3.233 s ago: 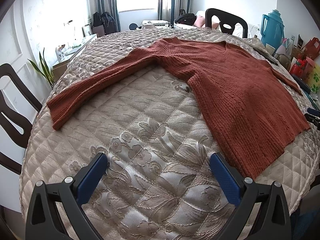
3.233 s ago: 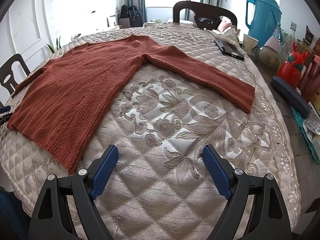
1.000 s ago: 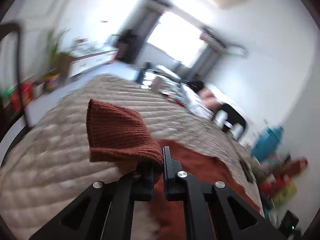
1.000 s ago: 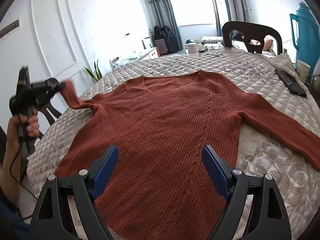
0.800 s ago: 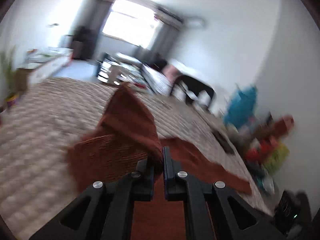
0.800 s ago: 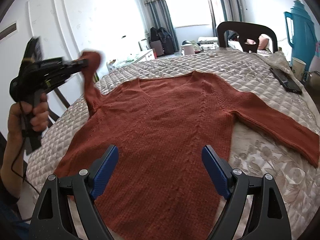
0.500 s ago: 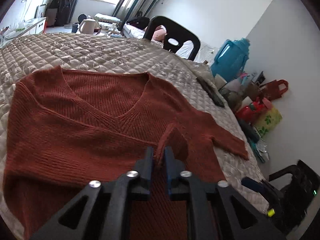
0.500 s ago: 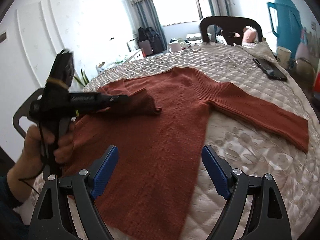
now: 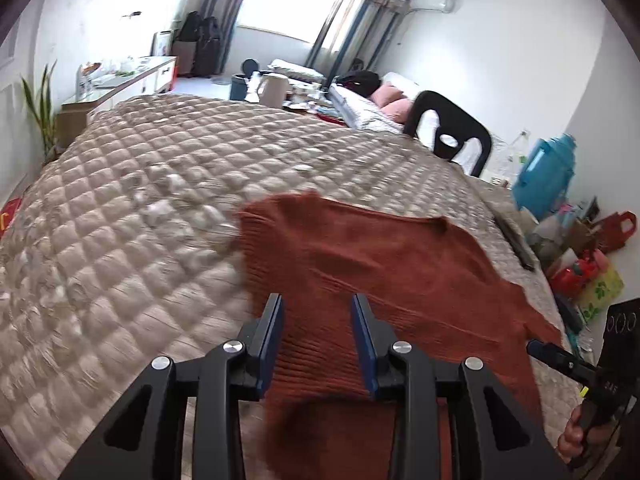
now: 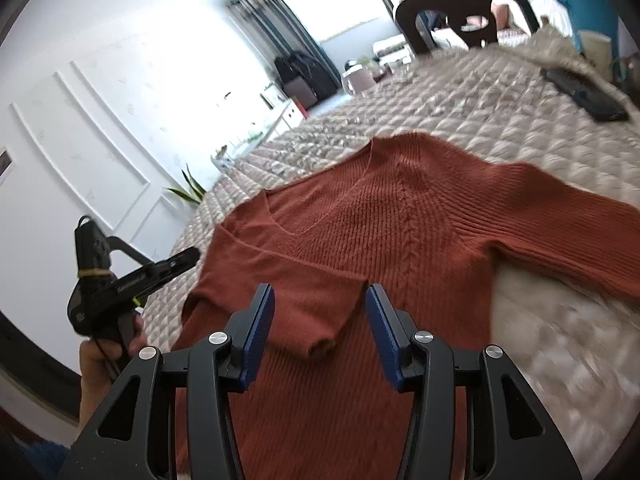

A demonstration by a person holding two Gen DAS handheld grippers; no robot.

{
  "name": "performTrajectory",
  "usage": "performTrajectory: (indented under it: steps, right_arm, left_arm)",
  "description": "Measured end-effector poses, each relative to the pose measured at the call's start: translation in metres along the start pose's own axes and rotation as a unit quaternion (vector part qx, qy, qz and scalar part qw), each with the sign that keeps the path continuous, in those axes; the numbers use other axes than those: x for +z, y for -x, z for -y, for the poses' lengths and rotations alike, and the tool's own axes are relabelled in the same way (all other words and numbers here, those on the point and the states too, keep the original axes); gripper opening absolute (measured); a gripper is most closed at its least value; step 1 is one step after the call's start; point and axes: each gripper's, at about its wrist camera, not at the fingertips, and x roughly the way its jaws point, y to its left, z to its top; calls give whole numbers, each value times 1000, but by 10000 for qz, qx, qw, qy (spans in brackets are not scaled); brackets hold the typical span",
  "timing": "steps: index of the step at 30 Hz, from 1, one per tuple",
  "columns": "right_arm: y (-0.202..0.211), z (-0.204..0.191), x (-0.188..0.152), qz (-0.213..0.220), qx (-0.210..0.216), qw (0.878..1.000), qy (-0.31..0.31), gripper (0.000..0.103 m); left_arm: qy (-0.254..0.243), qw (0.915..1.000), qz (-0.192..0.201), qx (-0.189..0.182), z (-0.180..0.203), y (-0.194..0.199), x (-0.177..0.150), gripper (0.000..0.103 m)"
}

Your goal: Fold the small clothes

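Bright bedroom with curtained window, white walls. Beige quilted cover (image 9: 152,216) spread wide beyond the fingers. Rust knit sweater (image 10: 384,232) lying flat on it, one sleeve folded across the chest, just ahead of both grippers. Left gripper (image 9: 316,336) parted, empty. Right gripper (image 10: 320,328) parted, empty. Dark chair (image 9: 448,132) and teal jug (image 9: 548,176) far beyond, rightward.

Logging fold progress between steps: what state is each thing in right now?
Sweater: flat on the quilt, front up.
Left sleeve: folded across the chest, released.
Right sleeve: stretched out, unfolded.
Left gripper: open, empty.
Right gripper: open, empty, over the folded cuff.
Phone: lying flat on the quilt.
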Motion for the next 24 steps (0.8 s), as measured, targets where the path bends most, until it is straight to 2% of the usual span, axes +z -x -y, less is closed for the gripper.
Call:
performTrajectory:
  steps: [4,6,7,8,9,10,13,15,18,20,21,24]
  right_arm:
    - [-39,7,10,-574,-348,9977,32,49]
    - [-46,4,10,-606,-407,9972,158,48]
    - [-48,1,10,-642,-484,9963,287,37]
    - [-50,-3,11,-685,-542,9954,397,11]
    - [-51,-6,11,-722,-516,9950,464,4]
    - [-53,-8,11,-757,-452,9947,528,4]
    - [-54,-18,22,-646,-389,9944,743,4]
    - [-52,-24,37,-482,-275,9953,793,4]
    - [-39,-36,60,-7,27,9951,986,4]
    - [-44,-41,68,126,-18,9935,1133,4]
    - [-52,-40,71,87,-137,9925,1212,4]
    - [-91,-11,72,-585,-540,9941,740,6]
  left_arm:
    - [48,9995,-245,167,-12,-18,1,37]
    - [-38,9991,-390,161,-12,-28,-3,37]
    - [-95,9988,-443,168,-10,-32,-4,37]
    - [-134,9988,-430,175,-10,-33,-6,33]
    - [-197,9989,-394,165,-8,-33,-6,27]
    - [-237,9989,-371,149,-6,-33,-6,18]
    - [-223,9994,-257,95,-9,-27,-4,11]
    - [-144,9999,-78,16,-13,-19,-3,10]
    - [135,9995,230,-180,-25,-7,0,10]
    - [351,9990,217,-146,-36,-9,1,11]
    - [462,9989,94,-44,-42,-14,1,11]
    - [665,9978,-43,28,-54,-18,-2,11]
